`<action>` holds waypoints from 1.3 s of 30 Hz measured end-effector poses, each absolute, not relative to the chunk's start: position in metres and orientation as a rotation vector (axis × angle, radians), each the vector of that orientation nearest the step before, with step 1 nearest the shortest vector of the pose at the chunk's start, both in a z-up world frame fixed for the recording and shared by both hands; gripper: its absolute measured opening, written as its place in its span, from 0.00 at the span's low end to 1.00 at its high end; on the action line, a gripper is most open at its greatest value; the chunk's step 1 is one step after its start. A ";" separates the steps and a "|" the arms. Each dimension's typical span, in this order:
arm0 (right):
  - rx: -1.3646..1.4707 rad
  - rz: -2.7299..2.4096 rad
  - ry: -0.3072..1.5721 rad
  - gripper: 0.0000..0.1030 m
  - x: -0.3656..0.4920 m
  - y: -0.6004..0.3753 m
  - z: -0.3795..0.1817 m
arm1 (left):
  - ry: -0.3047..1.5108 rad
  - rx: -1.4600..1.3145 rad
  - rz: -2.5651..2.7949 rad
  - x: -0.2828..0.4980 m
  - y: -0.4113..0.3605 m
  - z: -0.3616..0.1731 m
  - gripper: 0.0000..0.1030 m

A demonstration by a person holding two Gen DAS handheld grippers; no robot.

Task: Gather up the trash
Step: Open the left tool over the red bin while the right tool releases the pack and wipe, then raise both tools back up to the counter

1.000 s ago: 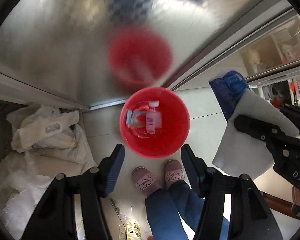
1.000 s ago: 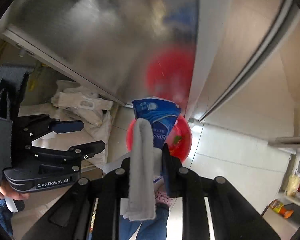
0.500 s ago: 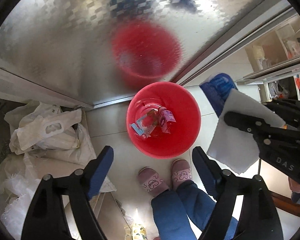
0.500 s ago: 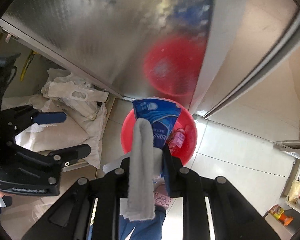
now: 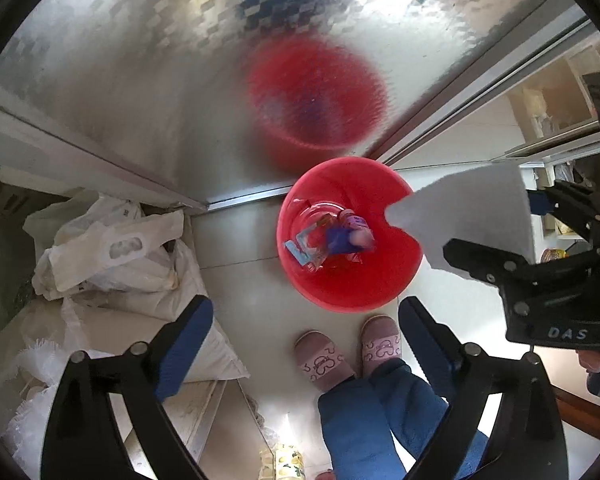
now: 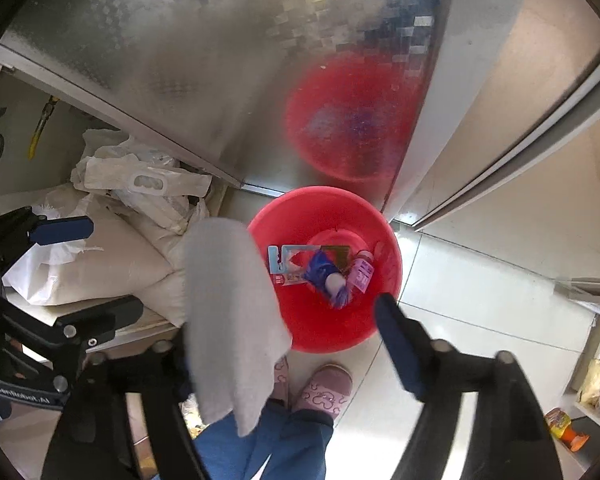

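Through the left wrist camera we see the red bucket (image 5: 350,236) on the tiled floor holding a blurred blue packet (image 5: 342,240), a small bottle and a clear blister pack. Our left gripper (image 5: 306,342) has just been opening and stands wide with nothing in it, above the bucket's near rim.

Through the right wrist camera the blue packet (image 6: 328,278) lies in the bucket (image 6: 324,268). Our right gripper (image 6: 332,320) has just been opening; a white cloth (image 6: 232,308) hangs on its left finger.
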State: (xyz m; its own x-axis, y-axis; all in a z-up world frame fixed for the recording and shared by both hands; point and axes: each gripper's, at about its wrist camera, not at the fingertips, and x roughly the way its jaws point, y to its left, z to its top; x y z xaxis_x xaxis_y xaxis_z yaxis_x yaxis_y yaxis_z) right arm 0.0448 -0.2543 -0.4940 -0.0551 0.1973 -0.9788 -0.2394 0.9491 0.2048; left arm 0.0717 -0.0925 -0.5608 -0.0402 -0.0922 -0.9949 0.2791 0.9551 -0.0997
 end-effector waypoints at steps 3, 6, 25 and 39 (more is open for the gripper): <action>-0.025 0.376 1.611 0.82 0.042 -0.255 -0.496 | 1.577 0.139 -0.292 0.070 -0.089 -0.558 0.94; -0.050 0.372 1.600 0.91 0.039 -0.253 -0.494 | 1.570 0.131 -0.287 0.068 -0.086 -0.553 0.94; -0.119 0.343 1.538 0.98 0.031 -0.256 -0.414 | 1.501 0.123 -0.254 0.048 -0.092 -0.470 0.95; -0.167 0.330 1.473 0.98 0.010 -0.250 -0.259 | 1.394 0.086 -0.201 0.017 -0.093 -0.299 1.00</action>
